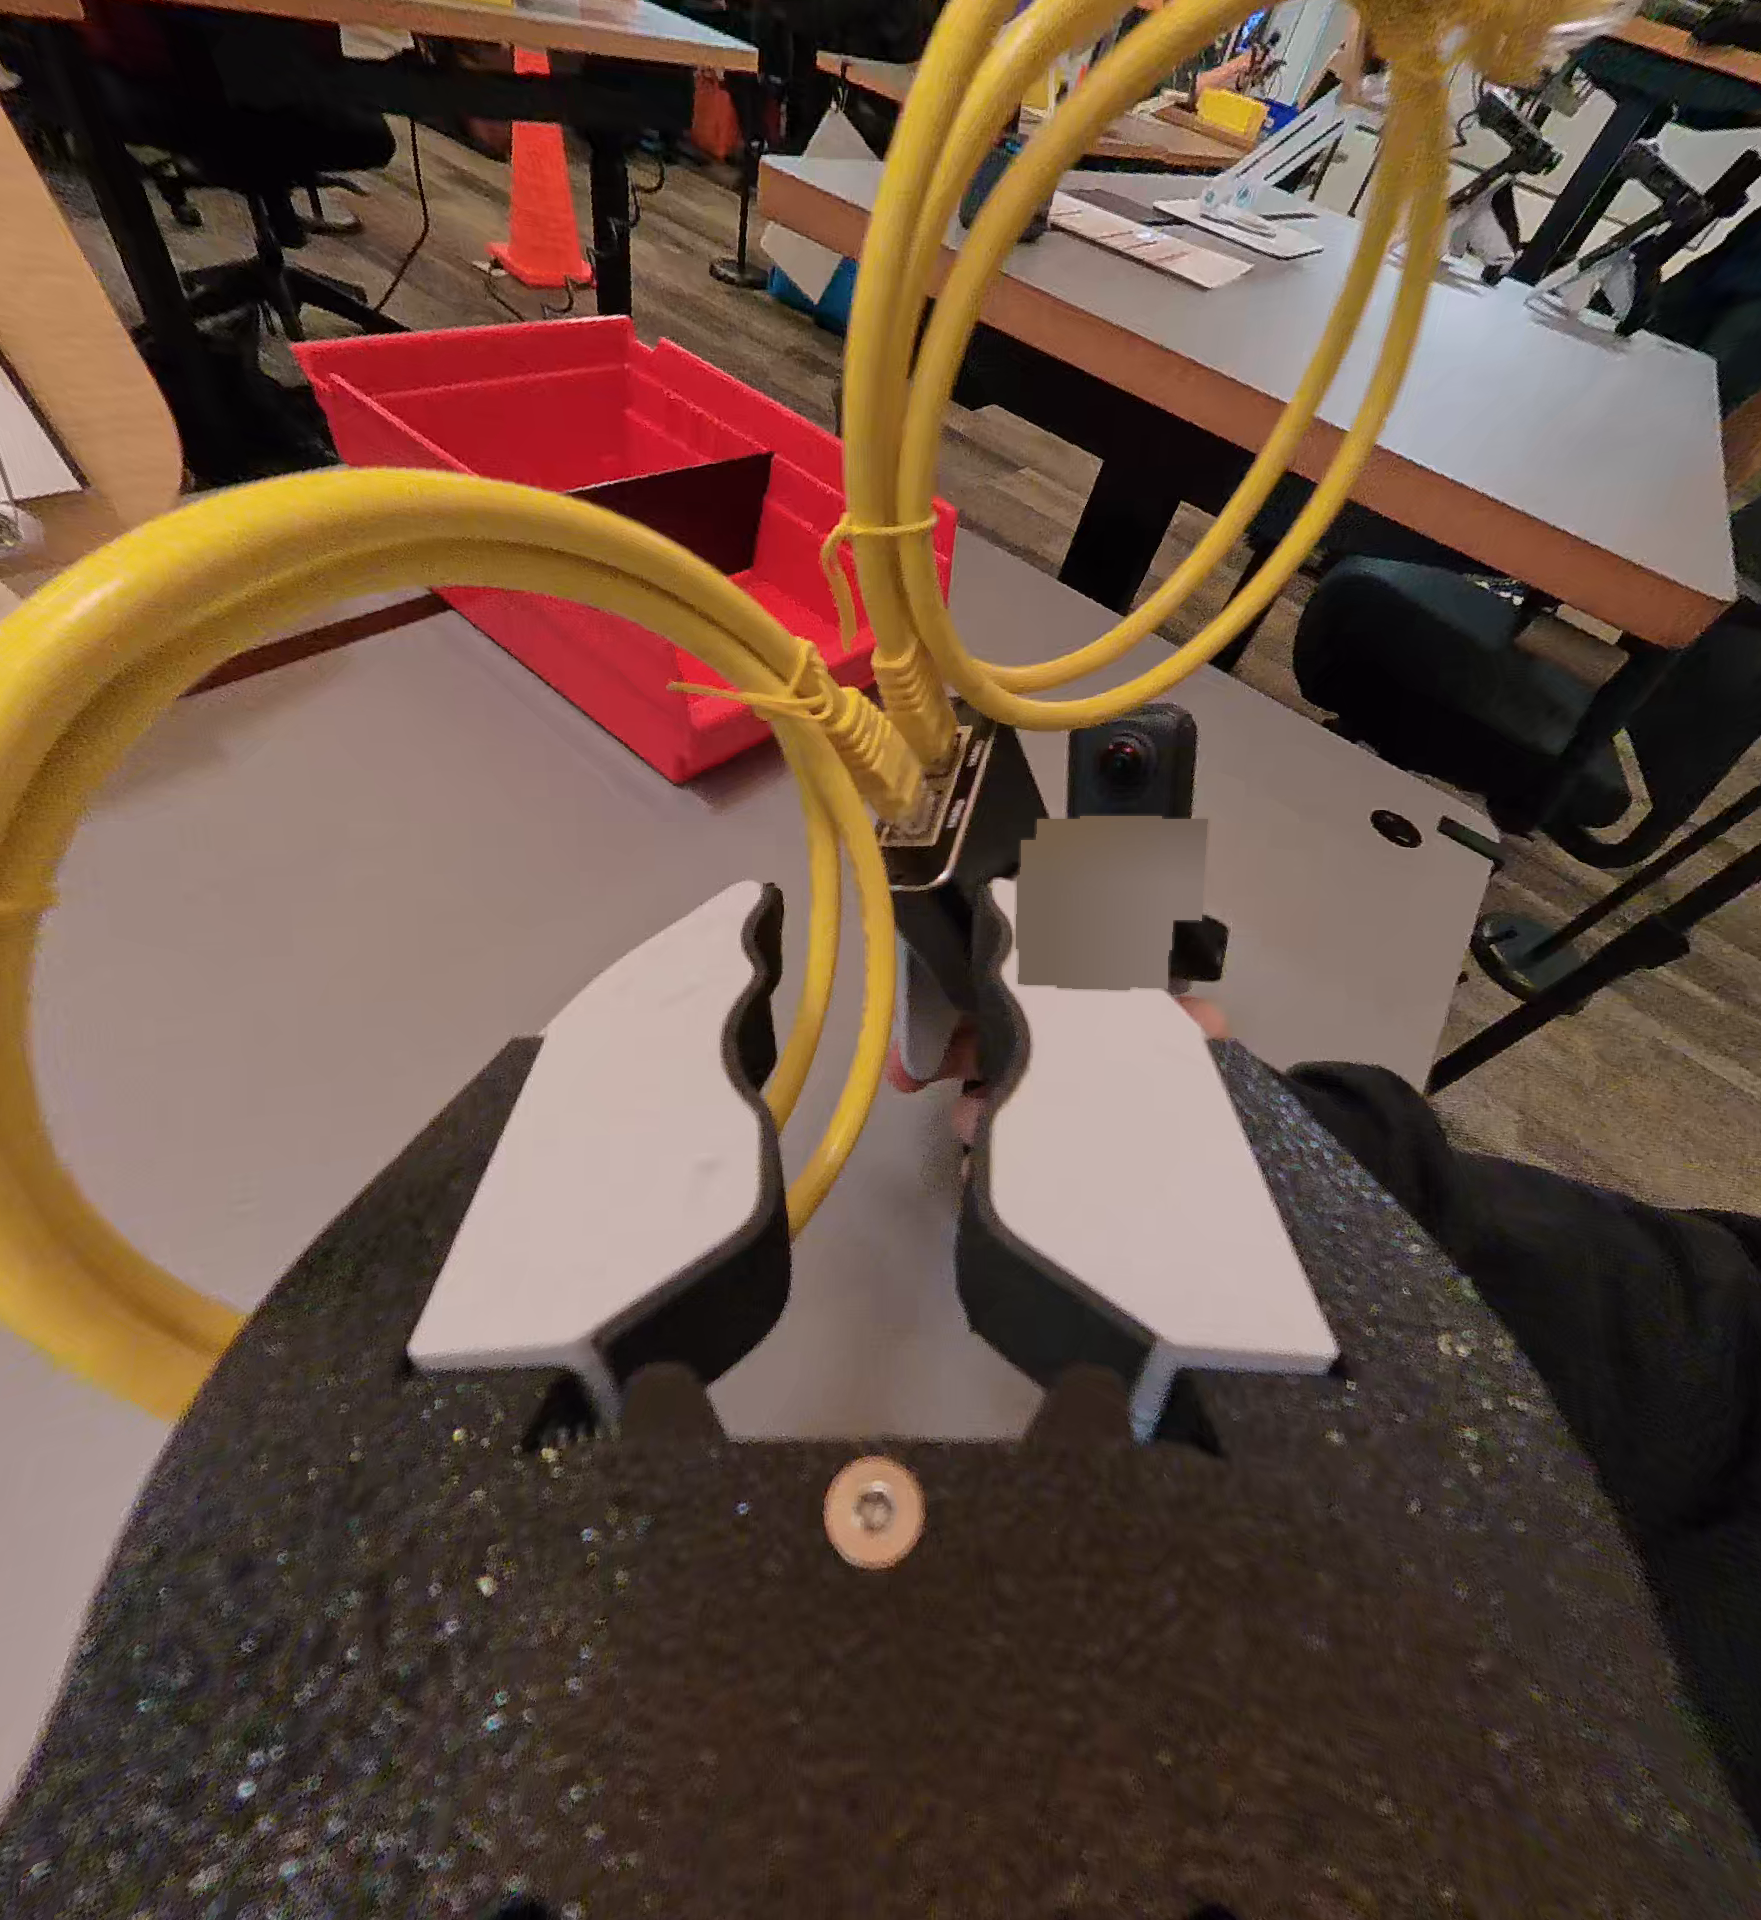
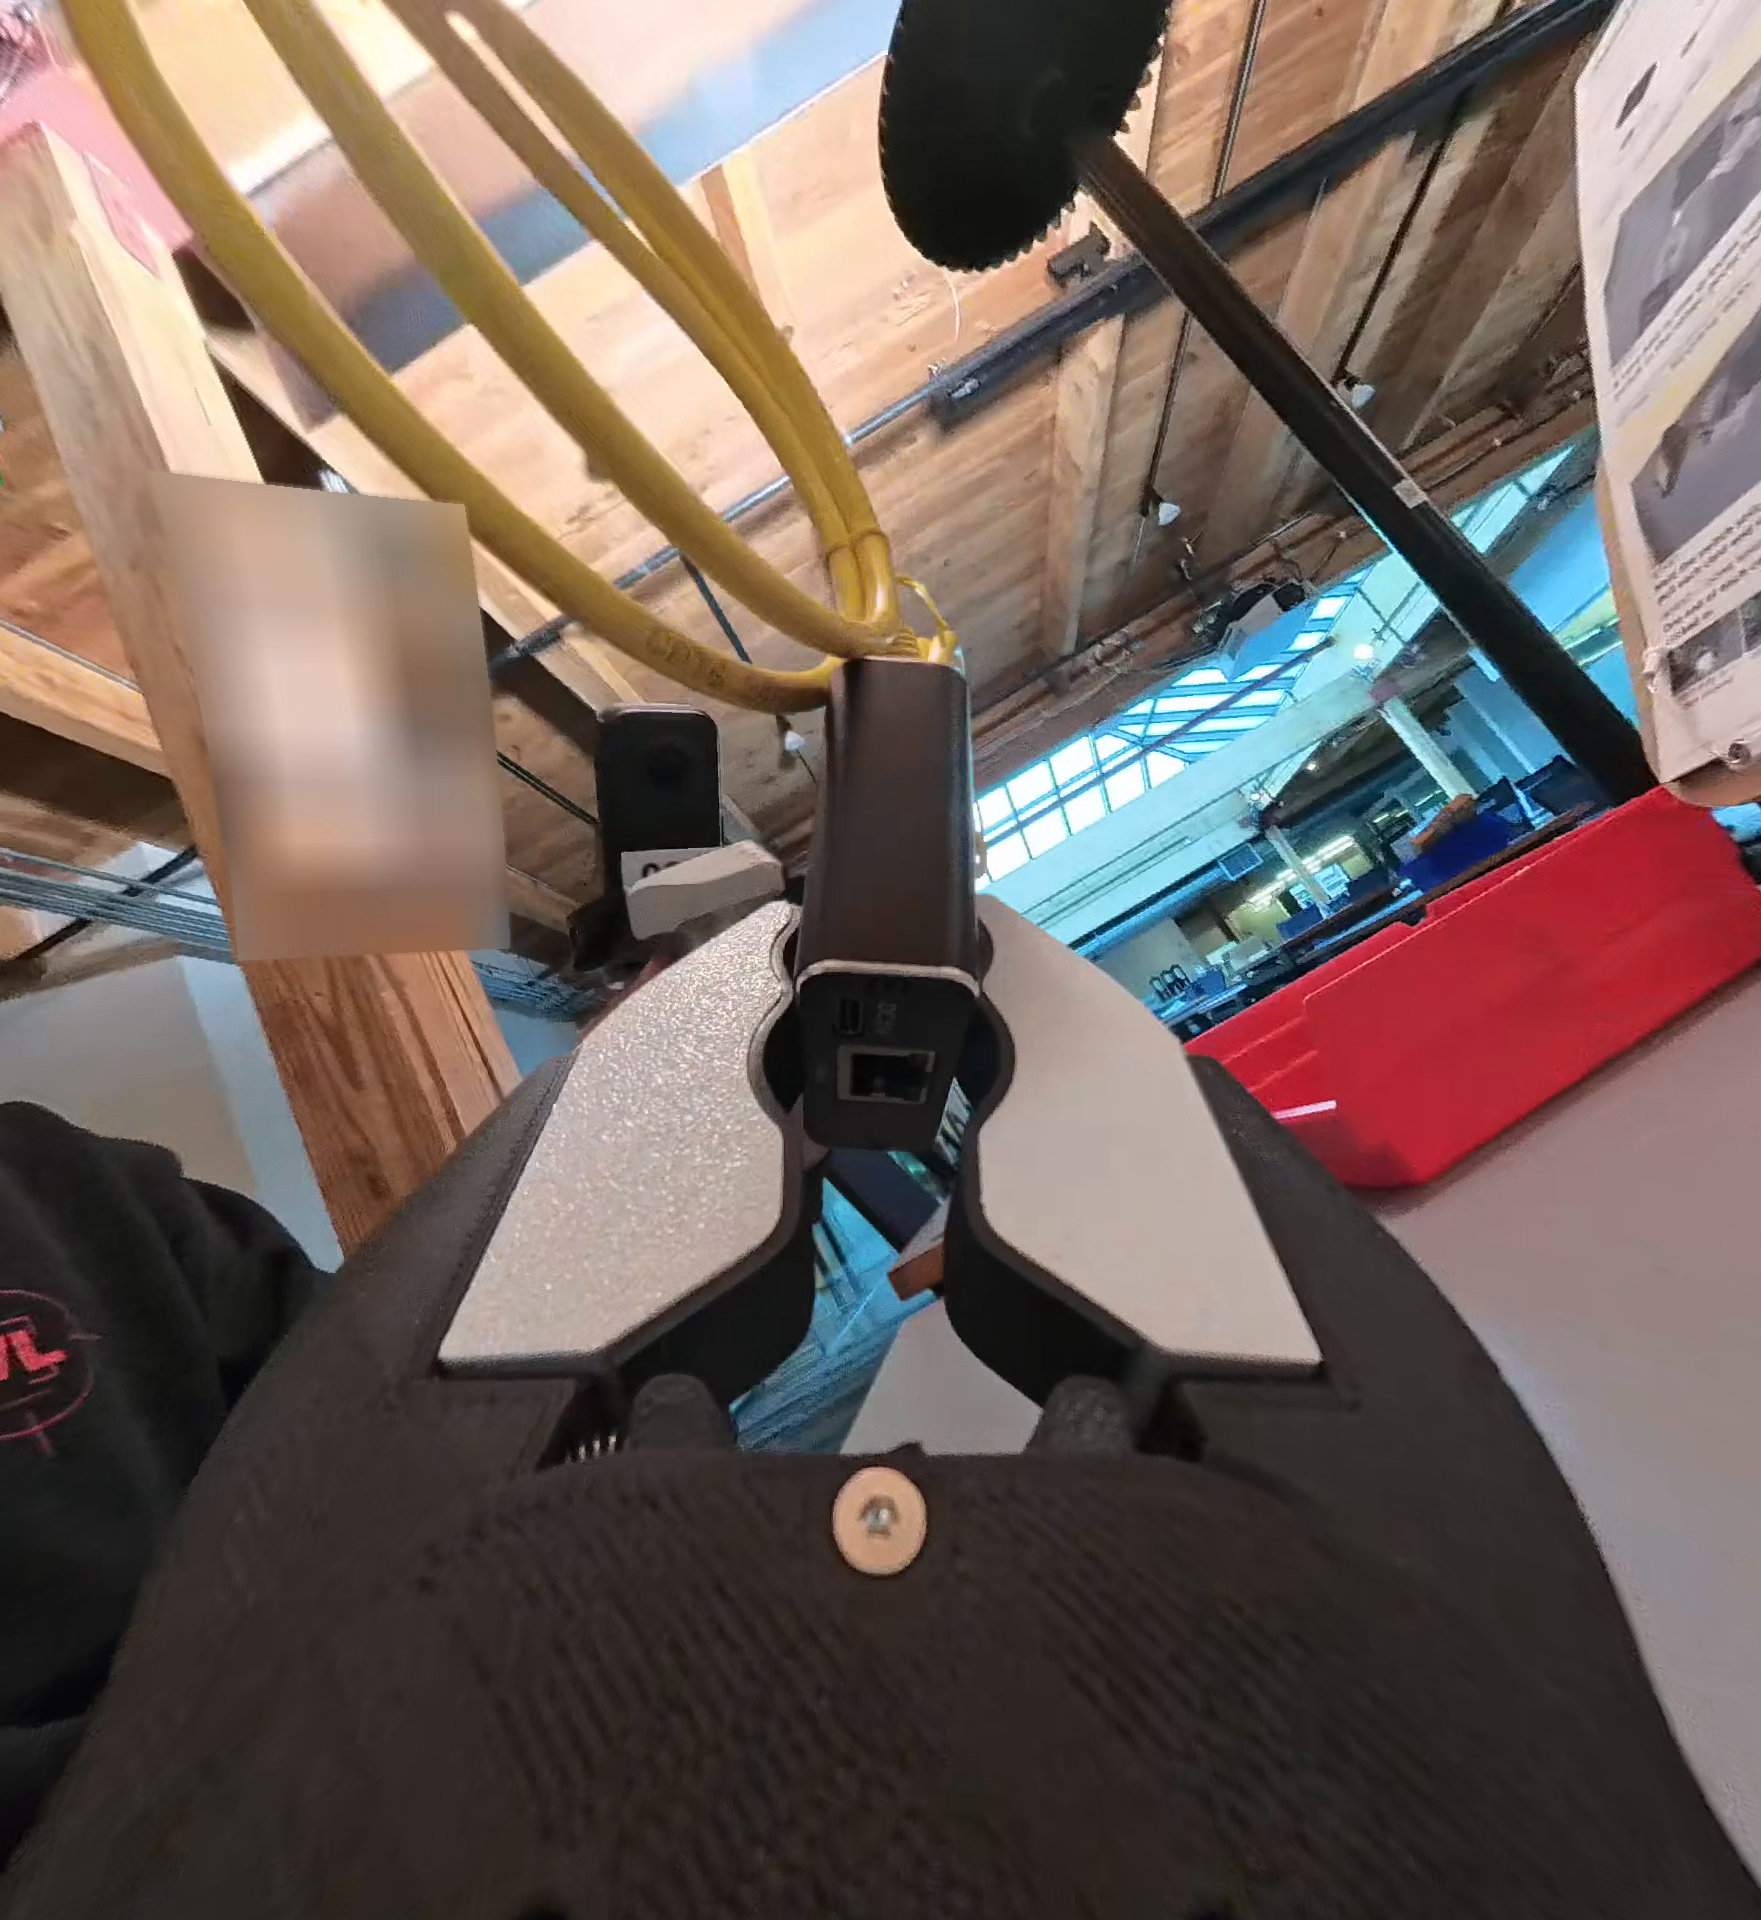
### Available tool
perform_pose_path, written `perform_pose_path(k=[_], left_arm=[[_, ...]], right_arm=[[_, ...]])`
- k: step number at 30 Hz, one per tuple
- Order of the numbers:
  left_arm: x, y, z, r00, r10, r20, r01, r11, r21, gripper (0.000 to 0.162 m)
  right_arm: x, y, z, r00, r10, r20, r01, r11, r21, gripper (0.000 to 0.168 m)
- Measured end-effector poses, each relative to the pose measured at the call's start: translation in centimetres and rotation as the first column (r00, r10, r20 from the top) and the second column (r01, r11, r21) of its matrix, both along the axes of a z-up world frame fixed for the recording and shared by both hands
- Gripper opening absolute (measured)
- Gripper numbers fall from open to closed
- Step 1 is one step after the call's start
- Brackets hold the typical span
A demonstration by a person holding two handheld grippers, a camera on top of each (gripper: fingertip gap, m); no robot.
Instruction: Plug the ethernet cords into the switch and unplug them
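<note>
My right gripper is shut on a black switch and holds it upright above the grey table. In the left wrist view the switch shows ahead, with the plugs of two yellow ethernet cords seated in its ports side by side. One cord is a tied coil at the left; the other loops upward. My left gripper is open just short of the switch. A strand of the coiled cord runs between its fingers without being gripped. The cords arch overhead in the right wrist view.
A red plastic bin with a black divider stands on the table behind the switch and also shows in the right wrist view. Another table with equipment stands beyond at the right, an orange cone on the floor. A person's dark sleeve is at right.
</note>
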State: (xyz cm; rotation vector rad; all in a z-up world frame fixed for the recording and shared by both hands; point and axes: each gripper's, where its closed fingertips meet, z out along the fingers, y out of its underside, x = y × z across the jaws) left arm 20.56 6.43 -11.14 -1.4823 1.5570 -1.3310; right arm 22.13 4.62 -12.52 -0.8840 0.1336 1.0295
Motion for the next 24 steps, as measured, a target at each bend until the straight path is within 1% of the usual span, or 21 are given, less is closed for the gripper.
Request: perform_pose_path(k=[1,4,9,13,16,17,22,24], left_arm=[[0.1,-0.2,0.0,1.000,-0.006,-0.003,0.006,1.000,-0.010,0.035],[0.9,-0.6,0.2,1.000,-0.012,0.008,0.013,1.000,-0.017,0.037],[1.7,-0.4,0.4,0.999,-0.022,0.032,0.023,0.999,-0.043,0.027],[1.5,-0.7,0.7,0.996,-0.078,0.033,0.080,0.994,-0.079,0.023],[1.5,-0.3,1.6,0.996,-0.063,0.064,0.070,0.993,-0.099,0.026],[1.4,-0.3,1.7,0.995,-0.077,0.064,0.083,0.992,-0.094,0.020],[1.0,-0.6,1.5,0.990,-0.135,0.029,0.136,0.990,-0.024,0.016],[0.8,-0.4,1.1,0.989,-0.148,-0.019,0.148,0.989,-0.003,0.016]], right_arm=[[0.0,0.1,-0.1,1.000,0.003,-0.004,-0.003,1.000,-0.003,0.027],[-0.7,0.0,0.0,0.999,0.019,0.039,-0.019,1.000,0.003,0.027],[-1.6,0.0,0.2,0.995,0.032,0.097,-0.033,0.999,0.007,0.027],[-1.6,-0.2,0.3,0.994,0.046,0.098,-0.048,0.999,0.016,0.027],[-1.6,-0.2,0.3,0.994,0.045,0.104,-0.046,0.999,0.011,0.027],[-1.6,-0.3,0.4,0.994,0.044,0.105,-0.046,0.999,0.014,0.027],[-2.0,-0.1,-0.1,0.989,0.062,0.134,-0.059,0.998,-0.022,0.027],[-2.4,0.3,-0.6,0.982,0.068,0.178,-0.057,0.996,-0.065,0.027]])
